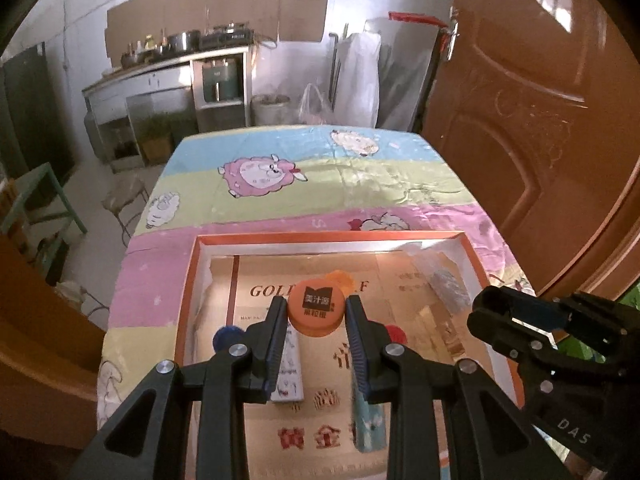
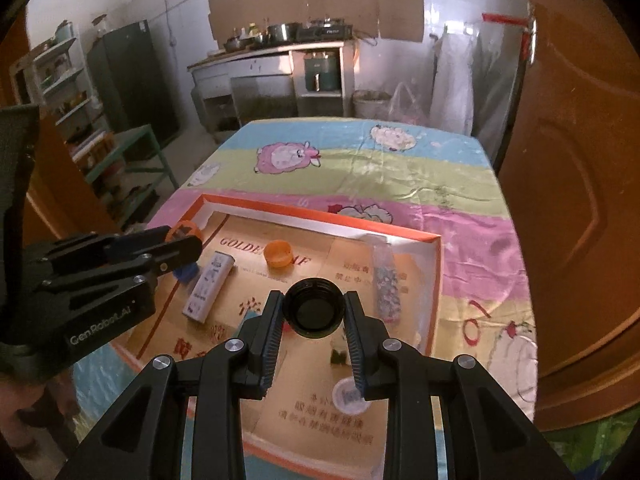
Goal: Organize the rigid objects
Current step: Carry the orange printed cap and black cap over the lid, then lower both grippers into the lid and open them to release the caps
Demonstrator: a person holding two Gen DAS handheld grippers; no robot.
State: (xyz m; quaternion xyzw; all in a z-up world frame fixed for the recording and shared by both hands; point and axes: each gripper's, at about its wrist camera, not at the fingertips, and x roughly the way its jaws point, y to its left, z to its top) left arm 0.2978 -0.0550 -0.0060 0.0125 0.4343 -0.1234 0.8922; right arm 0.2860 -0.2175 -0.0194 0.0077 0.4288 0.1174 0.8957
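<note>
My left gripper (image 1: pixel 316 314) is shut on an orange bottle cap (image 1: pixel 316 312) and holds it above the orange-rimmed box lid (image 1: pixel 192 264). My right gripper (image 2: pixel 314 312) is shut on a black screw cap (image 2: pixel 314 308), open side toward the camera, also above the lid. The left gripper also shows in the right wrist view (image 2: pixel 176 246), with its orange cap (image 2: pixel 184 231) at the tips. Inside the lid lie another orange cap (image 2: pixel 279 253), a white rectangular tin (image 2: pixel 208 286), a blue cap (image 2: pixel 187 271), a clear packet of small pieces (image 2: pixel 385 280) and a teal box (image 1: pixel 368 420).
The lid lies on a table with a striped sheep-pattern cloth (image 1: pixel 320 172). A brown door (image 1: pixel 540 120) stands close on the right. A green stool (image 1: pixel 44 200) and kitchen counter (image 1: pixel 168 68) are beyond the table's left and far edges.
</note>
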